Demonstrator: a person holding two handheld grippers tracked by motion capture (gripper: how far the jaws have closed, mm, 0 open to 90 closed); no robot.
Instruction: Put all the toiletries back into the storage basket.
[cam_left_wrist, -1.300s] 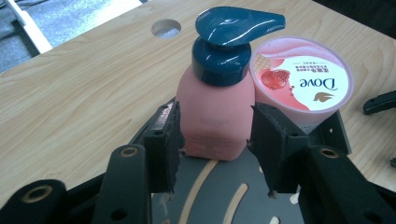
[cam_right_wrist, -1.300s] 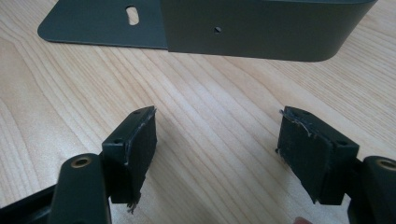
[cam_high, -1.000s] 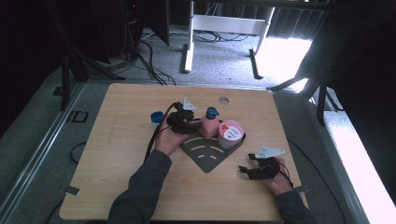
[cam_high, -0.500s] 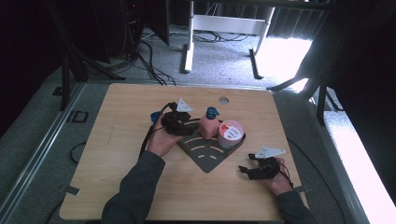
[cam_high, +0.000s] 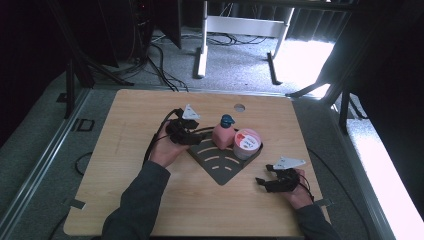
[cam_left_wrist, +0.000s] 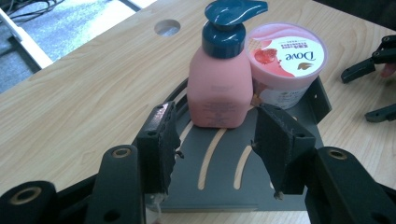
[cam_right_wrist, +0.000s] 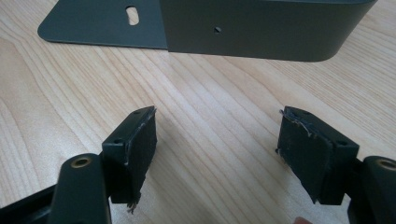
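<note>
A pink pump bottle with a dark blue pump stands on a dark grey tray, touching a pink-lidded Dove tub on its right. My left gripper is just left of the bottle, over the tray's edge. In the left gripper view its jaws stand open with nothing between them; the bottle and tub are a short way ahead on the tray. My right gripper rests open near the table's front right. In the right gripper view it faces the tray's outer wall across bare wood.
The wooden table has a round hole near its far edge. Cables trail from both grippers. Metal legs and cables lie on the floor beyond the table.
My left gripper has drawn back to the left, away from the pink bottle. The right gripper, bottle and tub have stayed put.
</note>
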